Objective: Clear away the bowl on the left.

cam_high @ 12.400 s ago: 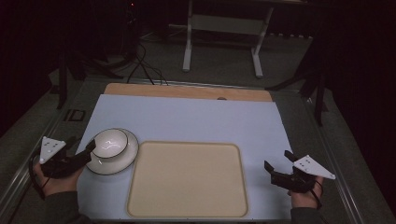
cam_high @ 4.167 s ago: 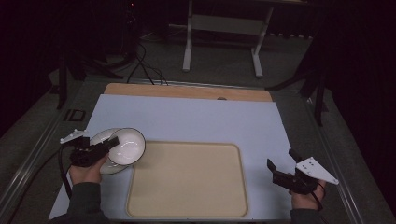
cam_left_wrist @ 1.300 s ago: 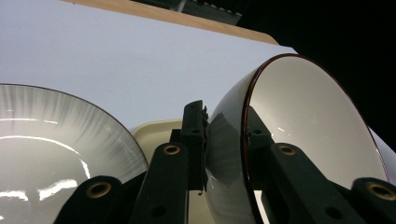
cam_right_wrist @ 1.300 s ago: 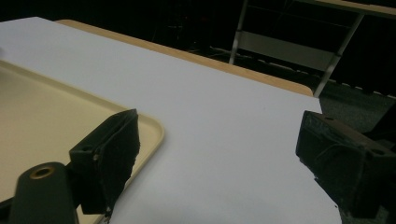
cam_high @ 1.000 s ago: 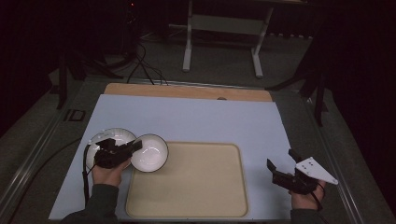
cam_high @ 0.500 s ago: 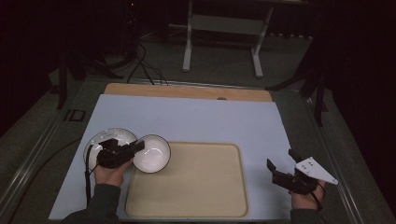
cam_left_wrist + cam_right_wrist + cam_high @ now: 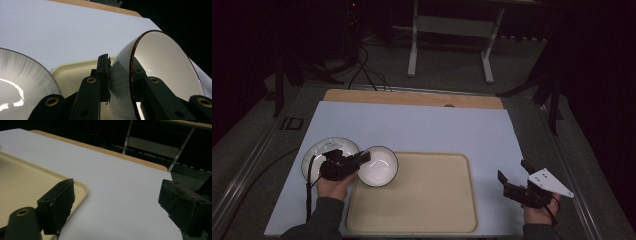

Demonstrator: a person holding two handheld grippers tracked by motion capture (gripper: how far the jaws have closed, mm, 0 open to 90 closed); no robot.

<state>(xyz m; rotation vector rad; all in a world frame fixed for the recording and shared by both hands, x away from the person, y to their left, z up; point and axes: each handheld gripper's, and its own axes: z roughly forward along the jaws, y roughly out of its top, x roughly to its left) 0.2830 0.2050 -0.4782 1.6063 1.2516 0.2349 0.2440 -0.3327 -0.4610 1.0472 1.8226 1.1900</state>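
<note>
Dark room, pale blue desk point(image 7: 422, 125). Small white bowl point(image 7: 378, 166) tilted over the tray's point(image 7: 422, 200) near-left corner, rim pinched between the left tool's point(image 7: 362, 159) jaws. Second bowl point(image 7: 319, 150) just left of the tray. Right tool point(image 7: 516, 176) right of the tray, jaws apart, nothing held.

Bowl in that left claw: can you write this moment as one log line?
left gripper: shut on bowl rim | bowl: over tray corner | plate: on table | right gripper: open, empty

white dark-rimmed bowl point(image 7: 379, 166), tilted, over tray's left edge
</note>
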